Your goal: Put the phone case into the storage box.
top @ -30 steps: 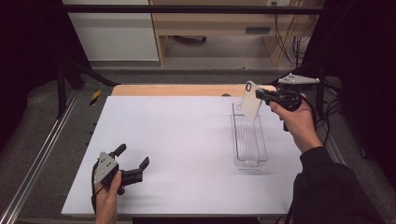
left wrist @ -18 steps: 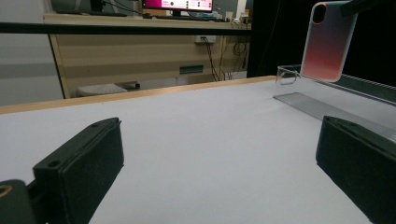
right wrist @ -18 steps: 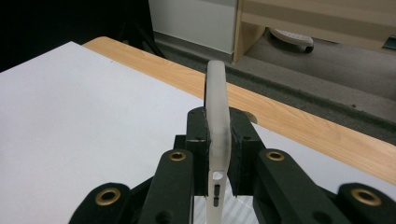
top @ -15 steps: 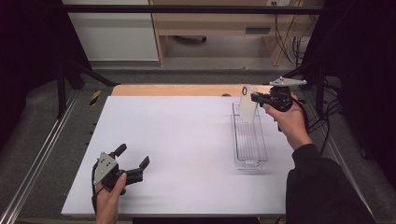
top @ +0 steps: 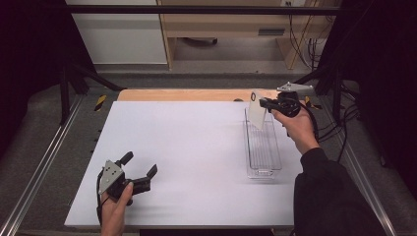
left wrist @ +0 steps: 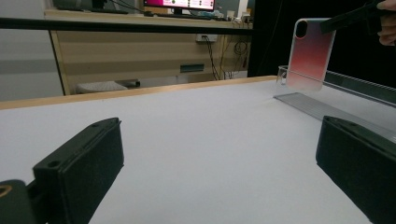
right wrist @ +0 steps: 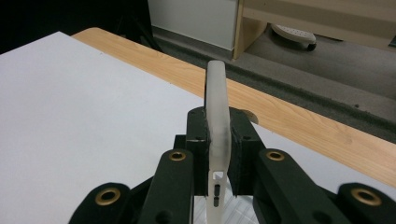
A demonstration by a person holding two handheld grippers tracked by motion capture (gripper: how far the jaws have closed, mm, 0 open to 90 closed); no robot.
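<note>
Table (top: 196,147): white top, wide and bare between my two hands; a wooden strip (top: 187,94) runs along its far edge; grey floor and metal rails lie past the left and right sides; the near edge is cut off by the bottom of the high view.

Clear tray (top: 263,147): long, narrow, see-through; it lies lengthwise near the table's right edge, with a thin band of white between it and that edge; its walls are hard to trace in the high view, and in the left gripper view (left wrist: 336,100) it runs off the right side.

Phone case (top: 257,109): pale and translucent, pinkish in the left gripper view (left wrist: 309,55); upright, camera hole at the top, hanging over the far end of the clear tray; whether its lower edge touches the tray I cannot tell; in the right gripper view (right wrist: 217,140) I see it edge-on, its bottom cut off.

Right gripper (top: 268,104): my fingers are clamped narrow on the phone case, one pad on each face.

Left gripper (top: 140,169): fingers spread wide, holding nothing; low at the near-left part of the table, well apart from the tray; open white surface ahead of it.
</note>
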